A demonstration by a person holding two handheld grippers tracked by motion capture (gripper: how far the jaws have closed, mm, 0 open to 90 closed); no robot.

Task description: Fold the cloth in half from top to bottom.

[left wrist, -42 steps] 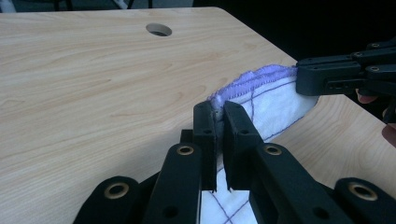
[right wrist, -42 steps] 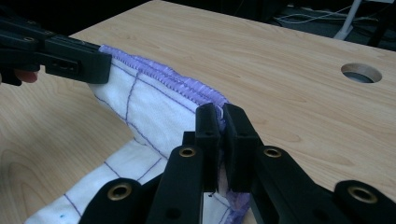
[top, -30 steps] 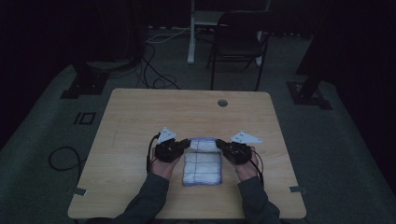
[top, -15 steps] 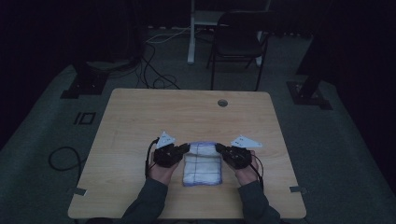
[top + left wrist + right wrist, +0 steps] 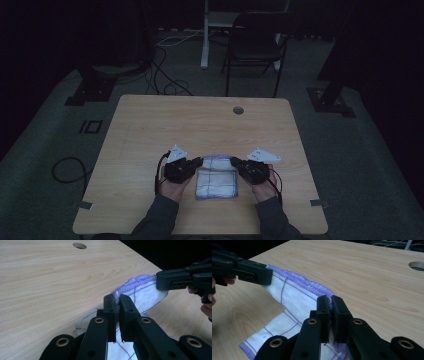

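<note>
Pale wooden surface (image 5: 150, 130) carries a white cloth (image 5: 216, 177) (purple-edged). Left hand-held gripper (image 5: 199, 162) pinches its far edge tight; right hand-held gripper (image 5: 234, 161), just opposite, likewise clamps it.

White cloth (image 5: 216, 178) with purple grid lines and stitched purple hem, folded, near table edge, far edge lifted

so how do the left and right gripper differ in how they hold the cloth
The left gripper pinches the cloth at its far left corner; the right gripper pinches the far right corner. The left gripper points in from the left, the right gripper from the right, jaw tips facing each other. Both are shut on the purple-stitched far edge, lifting it slightly off the table.
</note>
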